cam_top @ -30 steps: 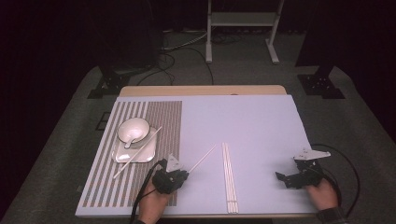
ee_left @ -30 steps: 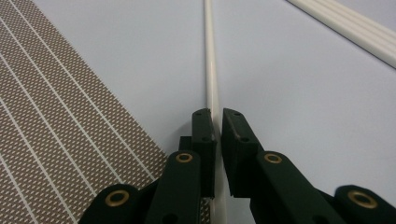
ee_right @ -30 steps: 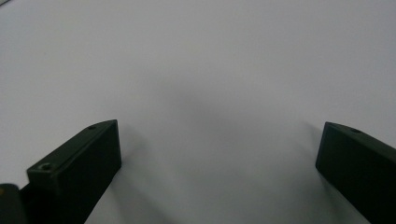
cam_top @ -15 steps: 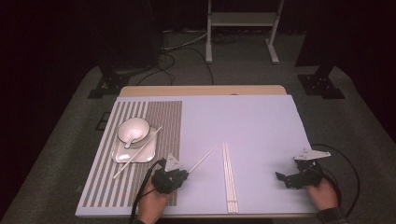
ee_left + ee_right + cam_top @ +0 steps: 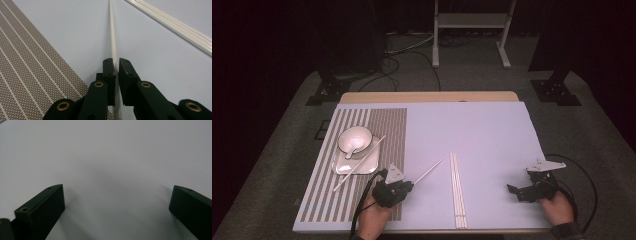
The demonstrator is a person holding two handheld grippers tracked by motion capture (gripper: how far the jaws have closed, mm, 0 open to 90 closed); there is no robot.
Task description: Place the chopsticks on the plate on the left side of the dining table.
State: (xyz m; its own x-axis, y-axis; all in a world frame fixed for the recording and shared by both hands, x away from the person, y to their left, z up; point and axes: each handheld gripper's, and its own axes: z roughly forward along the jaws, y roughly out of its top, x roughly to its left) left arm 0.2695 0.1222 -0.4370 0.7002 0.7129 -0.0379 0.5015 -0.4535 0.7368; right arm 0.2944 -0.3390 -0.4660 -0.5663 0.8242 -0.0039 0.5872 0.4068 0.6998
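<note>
My left gripper (image 5: 408, 185) rests low near the table's front edge, at the right border of the striped placemat (image 5: 362, 125). It is shut on the near end of one cream chopstick (image 5: 429, 171), which slants away to the upper right. In the left gripper view that chopstick (image 5: 113, 42) runs straight out from between the closed jaws of the gripper (image 5: 117, 68). A bundle of several more chopsticks (image 5: 457, 190) lies just to the right, also seen as the cream rods (image 5: 175, 25). My right gripper (image 5: 516, 192) sits at the front right, open, with bare table between its jaws (image 5: 117, 200).
On the placemat stands a white square plate (image 5: 367, 164) bearing a white bowl (image 5: 354, 137) with a spoon in it. Another chopstick (image 5: 359, 162) lies slanted across the plate. Cables trail from both grippers. A metal stand (image 5: 469, 20) is on the floor behind the table.
</note>
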